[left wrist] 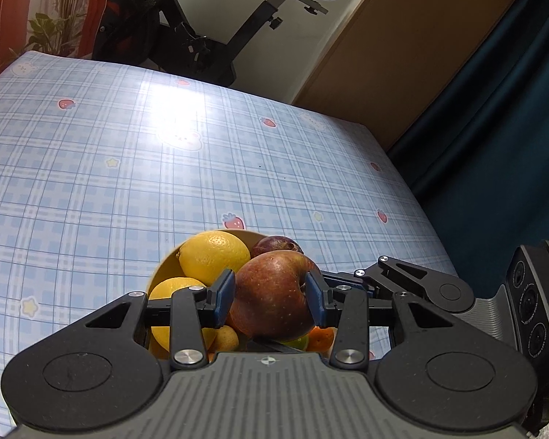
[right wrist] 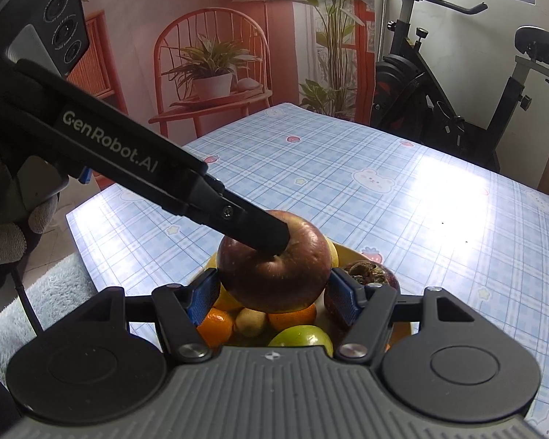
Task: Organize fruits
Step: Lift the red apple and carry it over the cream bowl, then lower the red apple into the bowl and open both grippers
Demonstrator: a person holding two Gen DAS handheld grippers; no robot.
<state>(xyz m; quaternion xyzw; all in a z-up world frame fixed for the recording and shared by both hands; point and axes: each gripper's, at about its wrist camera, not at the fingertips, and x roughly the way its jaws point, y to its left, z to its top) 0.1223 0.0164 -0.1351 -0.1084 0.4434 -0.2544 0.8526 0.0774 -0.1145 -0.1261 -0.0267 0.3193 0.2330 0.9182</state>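
- Red-brown skin marks the apple (left wrist: 272, 294), which sits on top of the fruit heap in a yellow bowl (left wrist: 164, 267) on the counter (left wrist: 91, 153).
- The left gripper (left wrist: 271, 294) has its blue pads (left wrist: 224, 294) pressed on either side of the apple, jaws closed to the apple's width; in the right wrist view its black finger lies across the apple's top near the stem dimple.
- The right gripper (right wrist: 274, 294) also brackets the apple (right wrist: 274, 267): one blue pad (right wrist: 203, 298) is at the apple's left flank and the other at its right flank, seemingly touching, though firm contact cannot be told.
- Beneath and around the apple are two lemons (left wrist: 212, 256), a dark purple fruit with a dried calyx (right wrist: 366, 274), oranges (right wrist: 216, 325), a green apple (right wrist: 302, 336) and a small yellow-brown fruit (right wrist: 250, 322).
- The counter carries a blue plaid cloth printed with strawberries and bunnies, with a bright glare patch on it.
- A gloved hand (right wrist: 3, 219) holds the left gripper's handle at the left edge of the right wrist view.
- Behind the counter stands a black exercise bike (right wrist: 457, 84), beside a backdrop showing an orange chair and plants.
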